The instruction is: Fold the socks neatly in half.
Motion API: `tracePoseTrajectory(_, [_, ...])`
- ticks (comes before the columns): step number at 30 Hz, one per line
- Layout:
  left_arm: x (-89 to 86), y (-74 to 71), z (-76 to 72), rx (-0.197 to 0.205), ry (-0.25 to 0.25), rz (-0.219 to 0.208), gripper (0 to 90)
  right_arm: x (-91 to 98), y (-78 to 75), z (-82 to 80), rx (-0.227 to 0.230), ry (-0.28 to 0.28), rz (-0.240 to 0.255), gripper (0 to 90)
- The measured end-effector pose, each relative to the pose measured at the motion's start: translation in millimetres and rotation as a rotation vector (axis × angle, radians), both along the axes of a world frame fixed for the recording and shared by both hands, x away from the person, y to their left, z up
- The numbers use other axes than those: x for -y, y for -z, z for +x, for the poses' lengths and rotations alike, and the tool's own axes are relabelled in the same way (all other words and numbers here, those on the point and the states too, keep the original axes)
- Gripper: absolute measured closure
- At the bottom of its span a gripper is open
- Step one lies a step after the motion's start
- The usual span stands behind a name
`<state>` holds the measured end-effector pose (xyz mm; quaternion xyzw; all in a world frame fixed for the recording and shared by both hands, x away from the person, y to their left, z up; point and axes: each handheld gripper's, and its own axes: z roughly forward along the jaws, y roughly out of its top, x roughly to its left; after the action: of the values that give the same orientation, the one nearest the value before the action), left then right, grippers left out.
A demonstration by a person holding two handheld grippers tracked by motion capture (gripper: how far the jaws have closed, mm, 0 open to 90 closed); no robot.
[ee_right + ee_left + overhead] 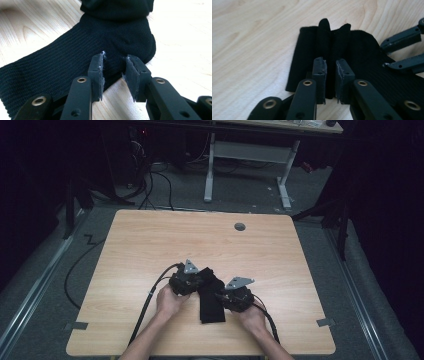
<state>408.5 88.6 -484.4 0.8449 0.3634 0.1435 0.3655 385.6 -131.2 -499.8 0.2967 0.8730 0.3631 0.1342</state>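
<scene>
A black ribbed sock point(211, 297) lies on the wooden table point(150, 245) between the person's two hands. My left gripper point(198, 282) is at the sock's upper end. In the left gripper view it point(331, 67) has a raised fold of the sock point(307, 50) filling the narrow gap between its pads. My right gripper point(223, 296) is at the sock's right edge. In the right gripper view it point(113, 67) straddles the heel edge of the sock point(62, 65), and the fabric spans from pad to pad. The right gripper's fingers point(402, 40) also show at the right of the left gripper view.
A round grey cable port point(240, 226) sits near the table's far edge. Cables point(150, 295) trail from both grippers toward the near edge. A white-legged desk point(250, 155) stands on the floor beyond the table.
</scene>
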Motion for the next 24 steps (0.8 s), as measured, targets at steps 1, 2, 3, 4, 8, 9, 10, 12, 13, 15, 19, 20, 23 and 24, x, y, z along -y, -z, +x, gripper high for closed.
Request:
tracePoseTrajectory(1, [0.0, 0.0, 0.0, 0.0, 0.0, 0.0, 78.8, 0.0, 0.0, 0.0, 0.0, 0.0, 0.0, 67.3])
tracePoseTrajectory(2, [0.9, 2.5, -1.1, 0.001, 0.0, 0.008, 78.7, 0.0, 0.0, 0.1, 0.0, -0.001, 0.0, 67.3])
tracePoseTrajectory(3, [0.9, 3.4, -1.0, 0.003, 0.0, 0.013, 78.7, 0.1, -0.1, 0.1, 0.0, 0.0, -0.001, 67.2])
tracePoseTrajectory(4, [0.8, 4.4, -0.8, 0.003, -0.004, 0.017, 78.8, 0.2, 0.0, 0.3, -0.002, 0.0, 0.001, 67.1])
tracePoseTrajectory(8, [-1.9, 8.0, 5.0, 0.014, -0.025, 0.017, 80.1, -0.2, 0.7, 2.2, -0.003, 0.004, 0.009, 66.7])
tracePoseTrajectory(9, [-2.9, 8.8, 7.0, 0.014, -0.035, 0.006, 80.1, -0.7, 1.1, 3.0, -0.004, 0.009, 0.014, 66.7])
tracePoseTrajectory(10, [-3.7, 9.4, 8.8, 0.012, -0.041, -0.004, 80.4, -1.2, 1.4, 4.0, -0.004, 0.013, 0.017, 66.7])
tracePoseTrajectory(12, [-4.3, 9.9, 11.3, 0.014, -0.048, -0.013, 80.7, -1.6, 1.9, 7.0, -0.01, 0.017, 0.027, 66.7])
tracePoseTrajectory(13, [-4.8, 9.7, 11.7, 0.013, -0.048, -0.011, 80.7, -1.6, 2.0, 8.7, -0.019, 0.02, 0.033, 66.5])
tracePoseTrajectory(15, [-4.9, 9.0, 10.7, 0.009, -0.046, -0.014, 80.6, -2.2, 2.0, 10.8, -0.022, 0.025, 0.035, 66.2])
tracePoseTrajectory(19, [-4.3, 5.9, 6.1, 0.005, -0.035, -0.023, 77.7, -3.6, 1.5, 10.7, -0.02, 0.03, 0.03, 66.0])
tracePoseTrajectory(20, [-4.4, 4.1, 4.0, -0.004, -0.028, -0.029, 76.6, -3.5, 1.4, 10.7, -0.019, 0.032, 0.029, 65.5])
tracePoseTrajectory(23, [-5.4, 3.0, 1.8, -0.013, -0.024, -0.036, 70.9, -3.5, 1.4, 10.8, -0.02, 0.032, 0.029, 65.5])
tracePoseTrajectory(24, [-6.5, 2.7, 0.5, -0.018, -0.026, -0.046, 68.0, -3.5, 1.3, 11.0, -0.021, 0.03, 0.027, 65.5])
